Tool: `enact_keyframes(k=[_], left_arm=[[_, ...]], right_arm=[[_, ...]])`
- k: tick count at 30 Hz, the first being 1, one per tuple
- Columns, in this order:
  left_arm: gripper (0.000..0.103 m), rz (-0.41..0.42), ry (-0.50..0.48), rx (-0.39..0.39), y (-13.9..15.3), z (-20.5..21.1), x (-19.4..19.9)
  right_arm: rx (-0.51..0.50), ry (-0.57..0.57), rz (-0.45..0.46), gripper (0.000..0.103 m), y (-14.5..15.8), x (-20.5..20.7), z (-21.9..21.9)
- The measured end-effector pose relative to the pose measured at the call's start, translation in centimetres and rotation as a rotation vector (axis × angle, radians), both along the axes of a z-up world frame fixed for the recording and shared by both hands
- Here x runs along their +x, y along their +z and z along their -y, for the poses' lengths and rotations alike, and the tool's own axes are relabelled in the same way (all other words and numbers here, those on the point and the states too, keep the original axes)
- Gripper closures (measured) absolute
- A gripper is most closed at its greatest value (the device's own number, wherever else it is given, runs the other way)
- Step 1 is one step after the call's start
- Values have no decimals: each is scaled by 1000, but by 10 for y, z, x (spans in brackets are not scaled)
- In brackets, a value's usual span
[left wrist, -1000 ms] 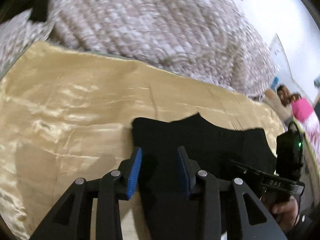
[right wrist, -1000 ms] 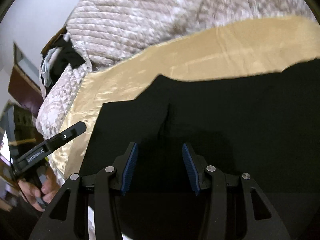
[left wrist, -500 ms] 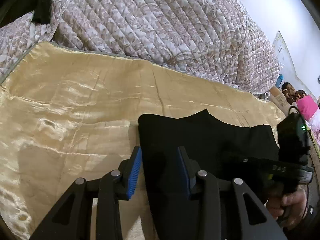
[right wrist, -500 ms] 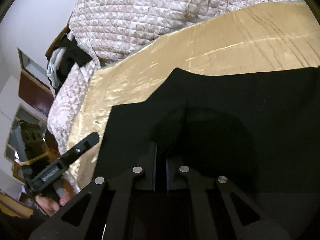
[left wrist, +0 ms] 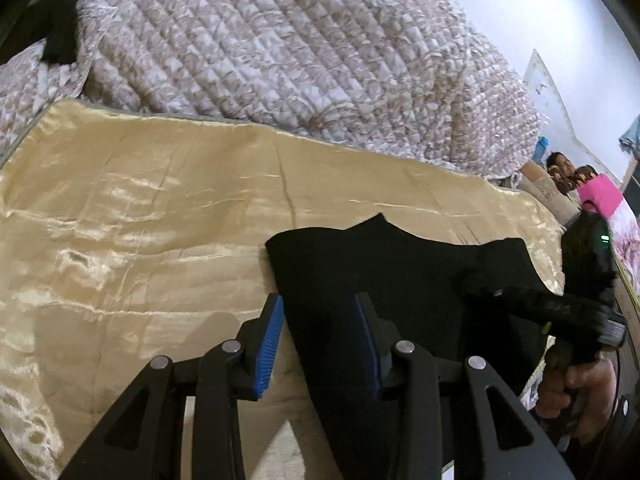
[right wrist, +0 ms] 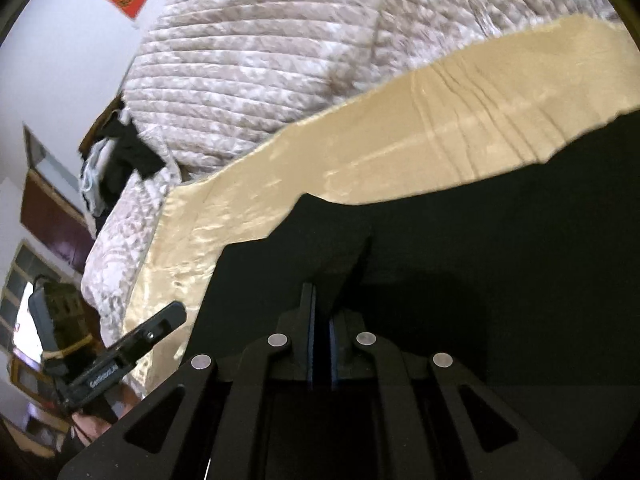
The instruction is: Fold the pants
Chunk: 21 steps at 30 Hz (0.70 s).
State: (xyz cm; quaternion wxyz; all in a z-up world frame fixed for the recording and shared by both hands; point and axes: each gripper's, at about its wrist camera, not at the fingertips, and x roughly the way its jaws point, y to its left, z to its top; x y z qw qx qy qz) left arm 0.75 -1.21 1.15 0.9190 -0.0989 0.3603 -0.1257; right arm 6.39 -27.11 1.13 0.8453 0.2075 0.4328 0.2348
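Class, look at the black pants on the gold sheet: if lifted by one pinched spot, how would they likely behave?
The black pants probably drape limply: a ridge rises at the shut right gripper. They likely slide easily, since the gold sheet looks glossy.

The pants (left wrist: 400, 276) are laid on the sheet (left wrist: 140, 208), toward 4 o'clock of it. The quilt (left wrist: 280, 52) is heaped behind the sheet, at 12 o'clock.
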Motion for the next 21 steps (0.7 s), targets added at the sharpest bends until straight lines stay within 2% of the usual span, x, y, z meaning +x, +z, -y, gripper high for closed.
enact_keyframes(k=[3, 5, 7, 11, 13, 18, 21], left_arm=[[64, -47, -37, 6, -7, 7, 3], [64, -50, -55, 17, -8, 9, -1], [64, -47, -78, 29, -8, 10, -8], [64, -65, -114, 90, -19, 16, -28], [64, -77, -106, 110, -25, 14, -34], [64, -93, -100, 102, -30, 9, -40], [64, -91, -105, 115, -30, 11, -42]], right_arm=[[-99, 31, -70, 98, -18, 8, -6], [-63, 17, -69, 95, -18, 8, -2], [-76, -2, -53, 84, -11, 4, 5], [4, 27, -88, 66, -10, -14, 18], [24, 71, -115, 65, -14, -28, 17], [52, 153, -159, 66, -19, -44, 10], [26, 193, -179, 66, -18, -42, 0]])
